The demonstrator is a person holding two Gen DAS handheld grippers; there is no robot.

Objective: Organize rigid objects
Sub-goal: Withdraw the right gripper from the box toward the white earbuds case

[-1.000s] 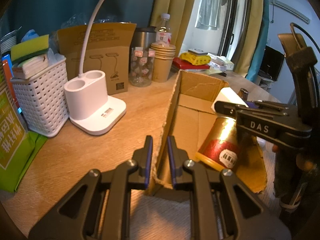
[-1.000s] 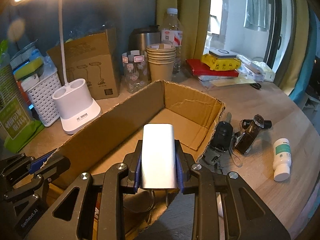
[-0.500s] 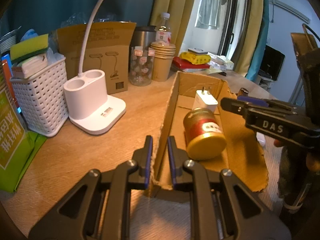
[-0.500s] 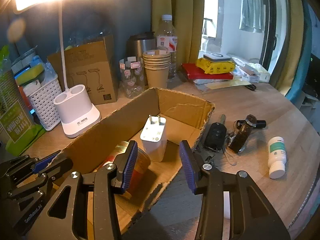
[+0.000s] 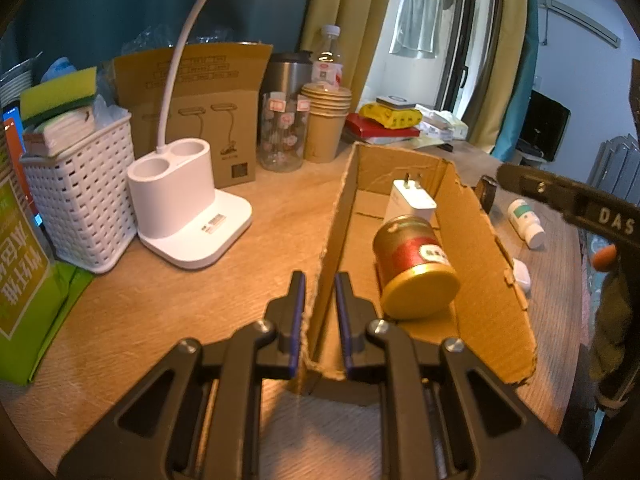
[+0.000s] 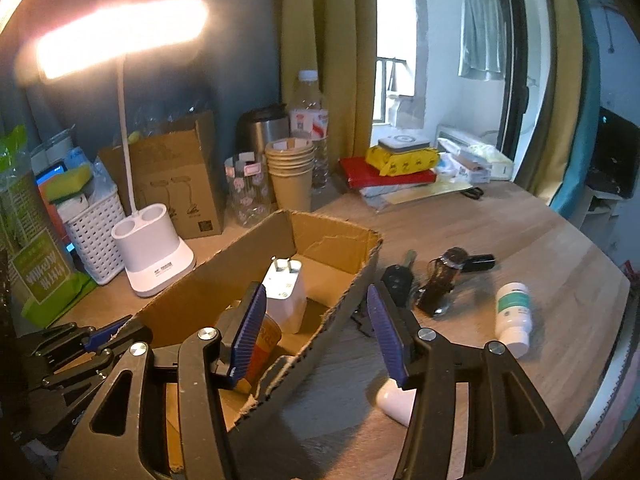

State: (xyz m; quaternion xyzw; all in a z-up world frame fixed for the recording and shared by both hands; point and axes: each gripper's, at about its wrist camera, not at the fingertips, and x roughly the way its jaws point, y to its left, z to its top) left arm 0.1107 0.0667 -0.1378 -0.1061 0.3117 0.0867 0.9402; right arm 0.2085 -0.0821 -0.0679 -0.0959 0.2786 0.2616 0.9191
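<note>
A white charger plug point(image 6: 285, 294) stands upright, prongs up, inside an open cardboard box point(image 6: 224, 284) on a wooden table point(image 6: 520, 248), with a red and gold tin point(image 5: 414, 266) lying on its side just in front of it. The right gripper point(image 6: 316, 330) hovers above the box's near corner with its blue-padded jaws spreading apart; nothing is between the pads, and the box's right wall passes beneath the gap. The left gripper point(image 5: 320, 316) is clenched on the box's left wall, its two pads point(image 5: 298, 312) pressing the cardboard edge from either side. A second ago the right gripper was clamped around the charger above the box; half a second ago the charger already stood inside with the jaws partly spread, and now they are wider and higher. The left grip is unchanged. On the table to the right of the box lie a car key point(image 6: 394, 280), a dark bottle point(image 6: 440, 284), a white pill bottle point(image 6: 514, 312) and a small white case point(image 6: 396, 400). Left of the box stands a white desk lamp point(image 6: 152, 256), lit.
</note>
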